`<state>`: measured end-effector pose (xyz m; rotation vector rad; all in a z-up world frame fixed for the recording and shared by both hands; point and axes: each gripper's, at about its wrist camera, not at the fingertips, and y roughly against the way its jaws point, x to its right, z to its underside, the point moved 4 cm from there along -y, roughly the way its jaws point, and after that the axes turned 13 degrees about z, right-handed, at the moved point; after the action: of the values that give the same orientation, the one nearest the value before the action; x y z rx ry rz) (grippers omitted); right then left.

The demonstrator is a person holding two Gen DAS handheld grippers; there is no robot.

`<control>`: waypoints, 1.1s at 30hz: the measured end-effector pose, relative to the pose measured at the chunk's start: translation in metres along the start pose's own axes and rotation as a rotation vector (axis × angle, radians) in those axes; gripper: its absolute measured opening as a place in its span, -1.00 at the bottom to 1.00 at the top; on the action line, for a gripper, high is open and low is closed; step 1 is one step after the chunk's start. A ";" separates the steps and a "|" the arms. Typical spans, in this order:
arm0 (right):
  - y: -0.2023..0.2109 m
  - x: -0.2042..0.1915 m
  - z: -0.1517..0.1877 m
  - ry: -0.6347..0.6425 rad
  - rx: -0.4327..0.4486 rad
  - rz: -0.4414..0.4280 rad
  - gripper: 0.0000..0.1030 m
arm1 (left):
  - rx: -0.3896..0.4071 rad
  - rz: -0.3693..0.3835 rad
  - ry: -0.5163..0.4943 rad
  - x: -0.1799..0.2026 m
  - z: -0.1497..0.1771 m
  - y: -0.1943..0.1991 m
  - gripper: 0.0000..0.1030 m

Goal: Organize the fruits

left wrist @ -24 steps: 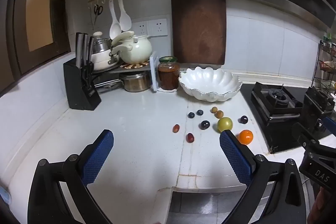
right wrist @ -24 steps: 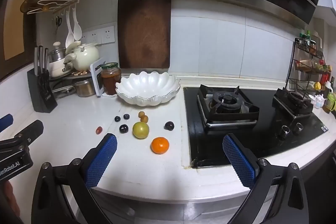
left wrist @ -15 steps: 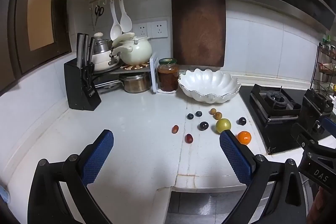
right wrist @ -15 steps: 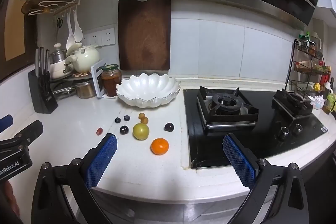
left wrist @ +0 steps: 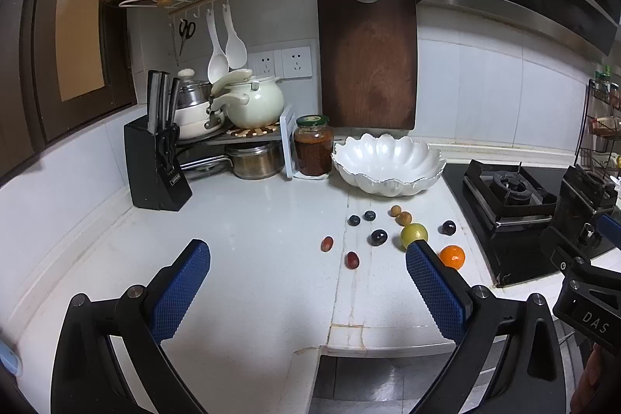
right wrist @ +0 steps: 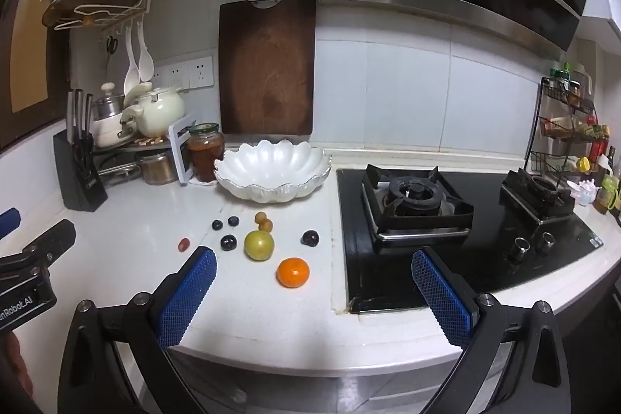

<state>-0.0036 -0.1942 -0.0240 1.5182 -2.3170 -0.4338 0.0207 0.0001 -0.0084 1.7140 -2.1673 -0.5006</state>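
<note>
Several small fruits lie loose on the white counter (left wrist: 252, 239) in front of an empty white scalloped bowl (left wrist: 388, 161) (right wrist: 273, 173): an orange (right wrist: 293, 272) (left wrist: 452, 256), a yellow-green fruit (right wrist: 259, 245) (left wrist: 413, 234), dark plums (right wrist: 310, 238) (right wrist: 228, 242), two blueberries (right wrist: 223, 222), two tan berries (right wrist: 263, 221) and red ones (left wrist: 326, 243) (left wrist: 352, 260). My left gripper (left wrist: 308, 258) hangs open over the counter's near edge, short of the fruit. My right gripper (right wrist: 312, 268) is open too, above the front edge, with the orange seen between its fingers but farther off.
A black gas stove (right wrist: 446, 216) fills the counter's right side. At the back stand a jar (left wrist: 313, 151), pots on a rack (left wrist: 248, 107), a knife block (left wrist: 157, 165) and a wooden cutting board (left wrist: 366, 61). A spice rack (right wrist: 570, 127) is at far right.
Both grippers have tilted slightly, so the fruit and bowl sit a little lower in both views. Nothing on the counter has moved.
</note>
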 end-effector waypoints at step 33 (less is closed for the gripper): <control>0.007 -0.004 0.000 0.007 0.038 0.007 0.99 | 0.028 0.002 -0.001 -0.002 0.000 0.008 1.00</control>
<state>-0.0076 -0.1880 -0.0212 1.5260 -2.3370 -0.3843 0.0138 0.0037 -0.0046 1.7261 -2.1866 -0.4729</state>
